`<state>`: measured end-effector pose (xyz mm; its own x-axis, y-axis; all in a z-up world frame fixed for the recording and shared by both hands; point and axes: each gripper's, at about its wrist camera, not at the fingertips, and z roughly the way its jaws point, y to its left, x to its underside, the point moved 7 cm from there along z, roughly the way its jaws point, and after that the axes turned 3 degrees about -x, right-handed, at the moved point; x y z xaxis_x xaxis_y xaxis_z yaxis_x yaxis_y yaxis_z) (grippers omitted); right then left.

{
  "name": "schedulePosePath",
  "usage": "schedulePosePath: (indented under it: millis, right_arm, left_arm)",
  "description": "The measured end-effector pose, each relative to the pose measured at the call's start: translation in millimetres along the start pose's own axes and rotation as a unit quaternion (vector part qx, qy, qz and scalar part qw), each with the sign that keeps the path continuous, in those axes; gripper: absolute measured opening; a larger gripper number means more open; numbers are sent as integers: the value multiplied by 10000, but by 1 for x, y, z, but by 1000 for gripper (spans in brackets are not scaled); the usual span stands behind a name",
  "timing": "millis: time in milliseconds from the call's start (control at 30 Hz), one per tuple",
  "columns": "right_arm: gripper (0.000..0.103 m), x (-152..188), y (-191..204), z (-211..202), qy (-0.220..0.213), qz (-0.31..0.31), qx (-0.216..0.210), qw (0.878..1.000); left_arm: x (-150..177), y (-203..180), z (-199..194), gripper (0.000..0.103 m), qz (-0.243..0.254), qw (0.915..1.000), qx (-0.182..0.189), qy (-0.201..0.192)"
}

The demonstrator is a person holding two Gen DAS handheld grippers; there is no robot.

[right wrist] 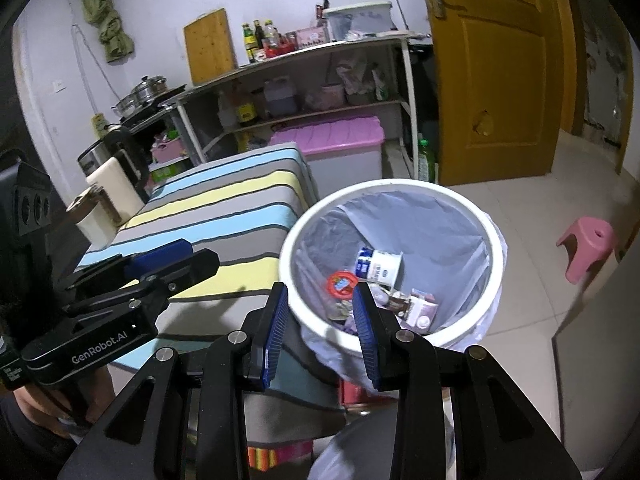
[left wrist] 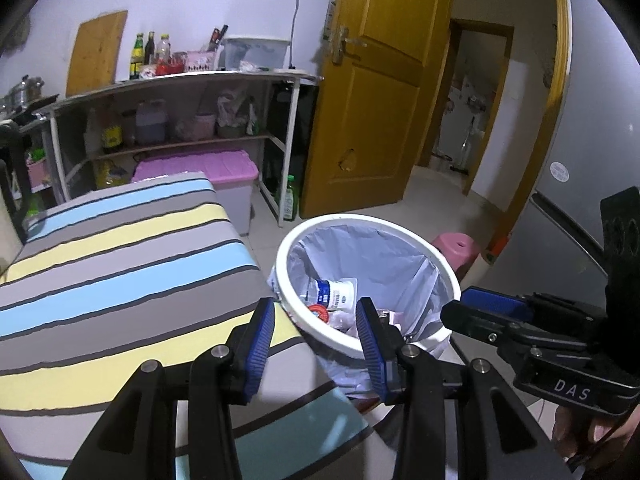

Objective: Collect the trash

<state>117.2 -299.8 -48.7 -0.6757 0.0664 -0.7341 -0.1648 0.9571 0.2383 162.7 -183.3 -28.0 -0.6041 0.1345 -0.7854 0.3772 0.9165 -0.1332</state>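
Left wrist view is showing the left claw (left wrist: 316, 324) hanging part-open with nothing between its pads, above the near rim of the bin (left wrist: 400, 226). Right wrist view is showing the right claw (right wrist: 320, 320) likewise part-open and empty, over the same rim.

The trash is already lying at the bottom of the bin, inside a pale liner (right wrist: 420, 220): a crushed bottle (right wrist: 380, 266) with a blue-and-white label, an orange ring lid (right wrist: 341, 283), a small carton (right wrist: 422, 308) and some scraps I cannot make out. These are looking light and thin-walled; the bottle would be giving under the pads and may be sliding, so its capped end or a crease would be the better hold. The liner is soft, slack film, folded over the rim and drooping down the outside. If the bag is being gathered next, that loose overhang at the rim is looking like the place to pinch, one claw on each side; the film is tearing easily, so a gentle hold is called for.

The surface (left wrist: 120, 264) just beside the bin is wearing a striped cloth of blue, yellow and grey, and is looking bare. Beyond it a shelf (left wrist: 180, 80) is carrying bottles, with a pink-lidded box (left wrist: 196, 166) beneath. A yellow door (left wrist: 380, 100) is standing open, and a pink stool (right wrist: 588, 246) is sitting on the pale tiled floor.
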Motion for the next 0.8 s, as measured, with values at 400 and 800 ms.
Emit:
schedulePosePath:
  millis: [400, 800]
  right_arm:
    - [35, 12, 22, -14, -37, -236, -81, 9997]
    - [35, 21, 29, -21, -29, -298, -77, 9995]
  left_arm:
    - [14, 7, -33, 42, -142, 9998, -144, -91]
    - [24, 11, -43, 42, -193, 9994, -269, -94]
